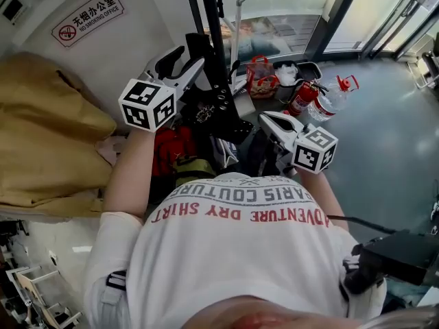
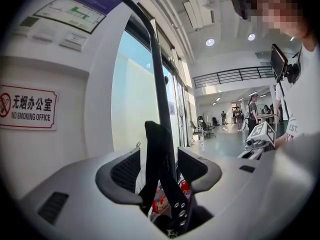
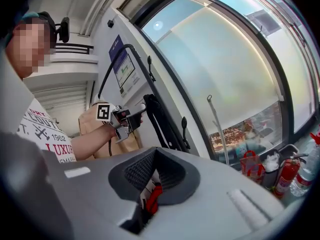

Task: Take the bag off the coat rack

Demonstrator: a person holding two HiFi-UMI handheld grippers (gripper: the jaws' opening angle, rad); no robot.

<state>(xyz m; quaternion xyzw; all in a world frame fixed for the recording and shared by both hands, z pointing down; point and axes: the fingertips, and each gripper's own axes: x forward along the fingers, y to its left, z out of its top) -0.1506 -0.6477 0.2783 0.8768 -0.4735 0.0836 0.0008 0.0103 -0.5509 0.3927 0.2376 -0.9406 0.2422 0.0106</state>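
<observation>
Left gripper view: bag strap [image 2: 158, 146] inside open gripper [image 2: 160, 175].

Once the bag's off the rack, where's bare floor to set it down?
The grey floor to the right, beyond the water bottle and fire extinguisher, is bare. The coat rack foot is crowded by those two and a red basket. A tan garment fills the left side.

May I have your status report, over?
Left gripper open around bag strap. Right gripper shut. Strap hangs on coat rack. No obstruction seen.
</observation>
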